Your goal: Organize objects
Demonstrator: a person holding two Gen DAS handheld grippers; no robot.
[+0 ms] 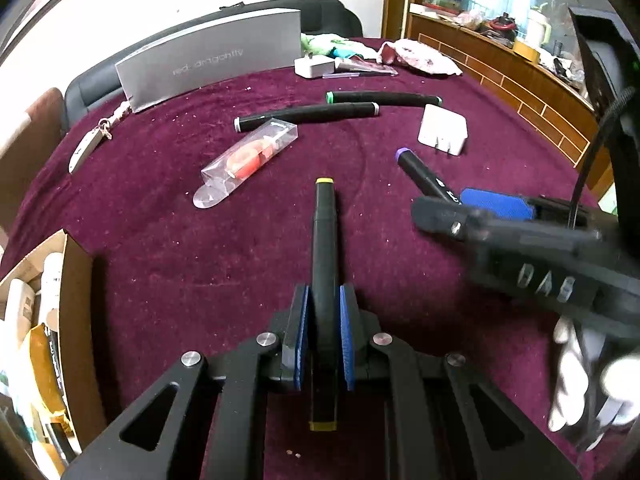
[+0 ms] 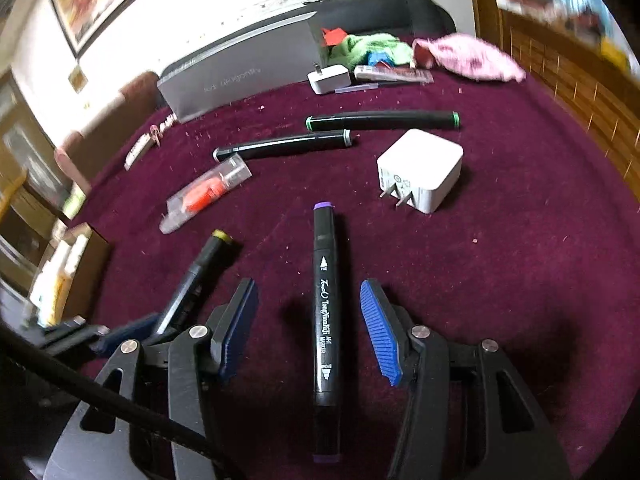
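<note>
Two grippers worked over markers on a maroon tablecloth (image 1: 180, 272).
The left gripper (image 1: 324, 328) was clamped on the yellow-capped marker (image 1: 324, 240); the right gripper (image 2: 308, 336) stood apart, its blue pads (image 2: 380, 336) either side of the purple-capped marker (image 2: 325, 300) without touching, a white charger (image 2: 424, 168) ahead to its right.

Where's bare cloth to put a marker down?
Free: the right side of the cloth, right of the white charger, and the strip between the purple marker and the open box. Crowded: the far edge by the grey box and the rags.
</note>
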